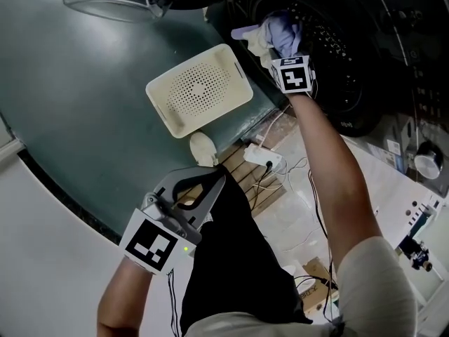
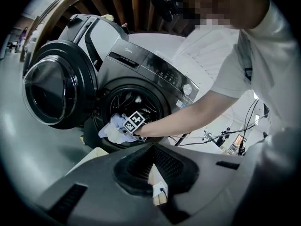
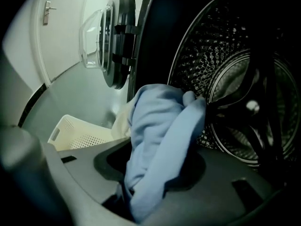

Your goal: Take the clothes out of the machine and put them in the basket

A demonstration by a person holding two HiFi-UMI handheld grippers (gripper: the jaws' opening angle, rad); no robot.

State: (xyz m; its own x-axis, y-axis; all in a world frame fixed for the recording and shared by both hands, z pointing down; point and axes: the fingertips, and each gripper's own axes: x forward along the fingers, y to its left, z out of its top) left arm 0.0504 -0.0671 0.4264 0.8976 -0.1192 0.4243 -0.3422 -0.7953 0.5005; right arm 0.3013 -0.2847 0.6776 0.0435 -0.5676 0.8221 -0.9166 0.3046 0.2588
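Note:
My right gripper [image 1: 279, 48] is at the mouth of the washing machine's drum [image 1: 337, 44], shut on a light blue garment [image 1: 282, 32]. In the right gripper view the blue garment [image 3: 157, 140] rises bunched from between the jaws of the right gripper [image 3: 141, 192], with a cream cloth [image 3: 122, 121] hanging behind it. The cream perforated basket [image 1: 200, 90] stands on the floor left of the machine, and the basket [image 3: 77, 133] also shows below the door. My left gripper [image 1: 216, 182] hangs low over the person's legs, shut with nothing in it. From there the blue garment [image 2: 113, 128] shows at the drum opening [image 2: 134, 102].
The round glass door [image 2: 51, 88] stands swung open to the left. A white power strip [image 1: 263, 158] with cables lies on wooden boards near the person's foot [image 1: 203, 148]. More cables and small gear [image 1: 421, 251] lie to the right on the white floor.

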